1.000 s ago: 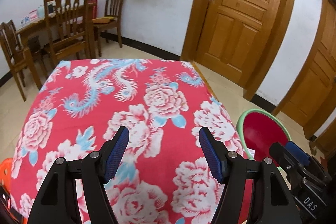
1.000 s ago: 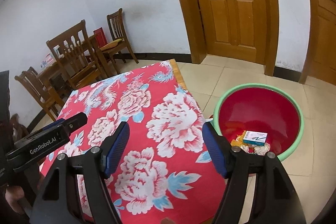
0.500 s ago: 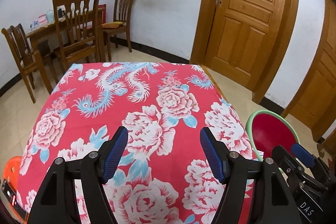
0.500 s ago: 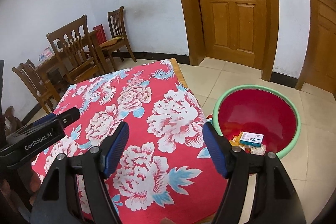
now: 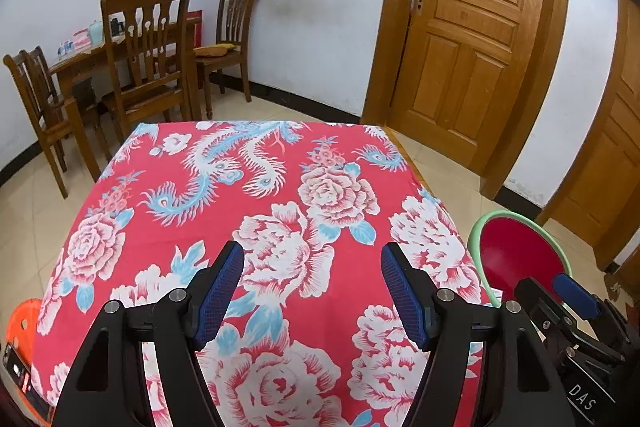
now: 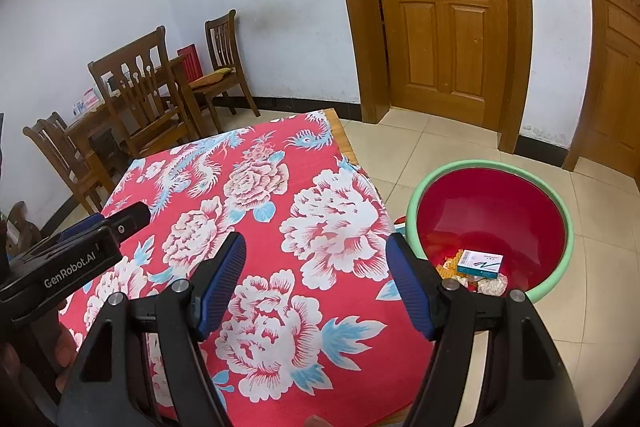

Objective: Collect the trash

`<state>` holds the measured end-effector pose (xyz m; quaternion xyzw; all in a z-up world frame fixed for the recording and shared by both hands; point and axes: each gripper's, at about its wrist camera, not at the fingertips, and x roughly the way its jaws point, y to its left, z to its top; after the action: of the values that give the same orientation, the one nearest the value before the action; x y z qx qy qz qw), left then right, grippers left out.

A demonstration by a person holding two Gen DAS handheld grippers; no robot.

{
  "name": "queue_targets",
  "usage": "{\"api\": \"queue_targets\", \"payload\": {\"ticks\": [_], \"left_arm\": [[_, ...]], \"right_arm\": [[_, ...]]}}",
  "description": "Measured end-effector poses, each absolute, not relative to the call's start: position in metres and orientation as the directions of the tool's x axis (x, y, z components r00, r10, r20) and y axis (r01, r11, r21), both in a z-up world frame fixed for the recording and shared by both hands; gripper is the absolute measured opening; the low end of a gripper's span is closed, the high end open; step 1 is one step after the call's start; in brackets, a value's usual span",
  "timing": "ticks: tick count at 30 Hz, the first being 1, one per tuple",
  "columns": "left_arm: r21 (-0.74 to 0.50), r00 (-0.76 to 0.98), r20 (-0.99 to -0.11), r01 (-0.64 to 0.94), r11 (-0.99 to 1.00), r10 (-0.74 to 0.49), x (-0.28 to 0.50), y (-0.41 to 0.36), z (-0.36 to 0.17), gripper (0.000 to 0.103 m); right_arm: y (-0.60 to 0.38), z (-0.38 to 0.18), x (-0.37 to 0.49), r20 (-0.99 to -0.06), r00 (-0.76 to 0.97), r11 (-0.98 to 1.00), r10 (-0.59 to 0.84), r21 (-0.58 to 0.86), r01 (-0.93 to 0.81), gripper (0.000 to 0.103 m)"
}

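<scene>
Hovering released, both the left gripper and right gripper hold nothing; the red floral-cloth counter looks bare, so collecting seems finished, with the trash in the green-rimmed red plastic basin at frame right.

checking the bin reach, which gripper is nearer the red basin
Right. The right gripper sits beside the red basin; the left gripper is farther, over the tablecloth.

One basin, one box, four chairs, two doors.
</scene>
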<state>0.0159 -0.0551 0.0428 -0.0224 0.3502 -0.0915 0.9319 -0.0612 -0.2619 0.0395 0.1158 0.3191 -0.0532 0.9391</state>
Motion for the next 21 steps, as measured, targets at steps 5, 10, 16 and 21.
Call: {"api": "queue_targets", "payload": {"ticks": [5, 10, 16, 21], "left_arm": [[-0.108, 0.738, -0.649, 0.153, 0.982, -0.187, 0.0159, -0.0543, 0.0423, 0.072], [-0.109, 0.737, -0.650, 0.153, 0.982, -0.187, 0.0160, -0.0537, 0.0422, 0.072], [-0.109, 0.737, -0.650, 0.153, 0.982, -0.187, 0.0163, -0.0536, 0.0420, 0.072], [-0.109, 0.737, -0.649, 0.153, 0.982, -0.187, 0.0164, -0.0534, 0.0422, 0.072]], "right_arm": [[-0.2619, 0.0395, -0.0610, -0.612, 0.791, 0.968, -0.026, 0.183, 0.173, 0.073], [-0.2617, 0.0396, -0.0608, -0.612, 0.791, 0.968, -0.027, 0.183, 0.174, 0.073], [-0.2614, 0.0395, -0.0606, -0.612, 0.790, 0.968, -0.026, 0.182, 0.173, 0.073], [-0.2614, 0.0397, -0.0605, -0.612, 0.790, 0.968, -0.026, 0.183, 0.174, 0.073]]}}
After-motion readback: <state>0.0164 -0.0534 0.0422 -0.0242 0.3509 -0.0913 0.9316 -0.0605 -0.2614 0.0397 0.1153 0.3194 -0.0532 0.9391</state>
